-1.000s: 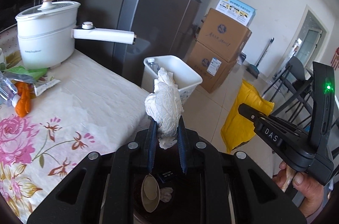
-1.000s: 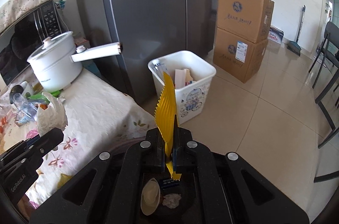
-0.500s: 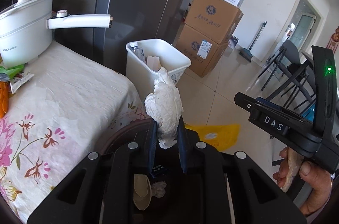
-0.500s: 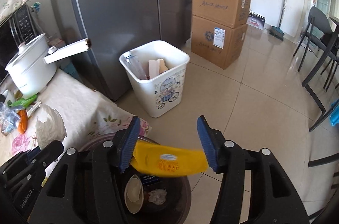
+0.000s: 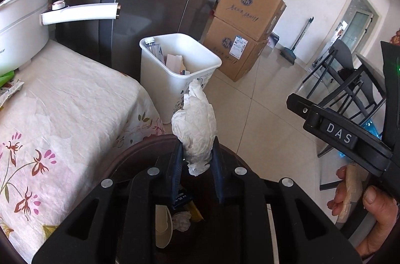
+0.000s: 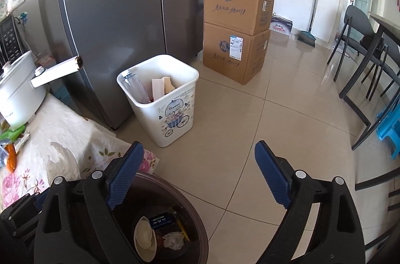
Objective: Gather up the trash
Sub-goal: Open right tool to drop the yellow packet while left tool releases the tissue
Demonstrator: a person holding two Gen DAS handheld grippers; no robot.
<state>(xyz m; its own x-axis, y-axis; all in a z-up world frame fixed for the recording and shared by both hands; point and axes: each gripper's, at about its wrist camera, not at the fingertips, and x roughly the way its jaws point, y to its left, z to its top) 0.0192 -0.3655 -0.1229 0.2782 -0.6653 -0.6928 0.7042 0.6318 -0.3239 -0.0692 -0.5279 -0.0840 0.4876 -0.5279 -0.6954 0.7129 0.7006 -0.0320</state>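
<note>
My left gripper (image 5: 196, 159) is shut on a crumpled white tissue (image 5: 195, 124) and holds it over a dark brown round bin (image 5: 140, 154) beside the table. That bin (image 6: 200, 234) holds a cream shell-shaped scrap, a dark packet, a yellow wrapper edge (image 6: 182, 229) and a tissue ball. My right gripper (image 6: 200, 176) is wide open and empty above the same bin; its body shows at the right of the left wrist view (image 5: 345, 136). A white trash bin (image 6: 160, 99) with a bottle and paper stands on the floor by the fridge.
The table with a floral cloth (image 5: 62, 119) carries a white electric pot (image 5: 20, 26) with a long handle and wrappers (image 6: 12, 139) at the far left. A grey fridge (image 6: 125, 14), stacked cardboard boxes (image 6: 237, 26), dark chairs (image 6: 362, 51) and a blue stool (image 6: 390, 129) surround the tiled floor.
My right gripper opened and dropped the yellow wrapper into the brown bin. My left gripper kept its hold on the tissue and moved over that bin.
</note>
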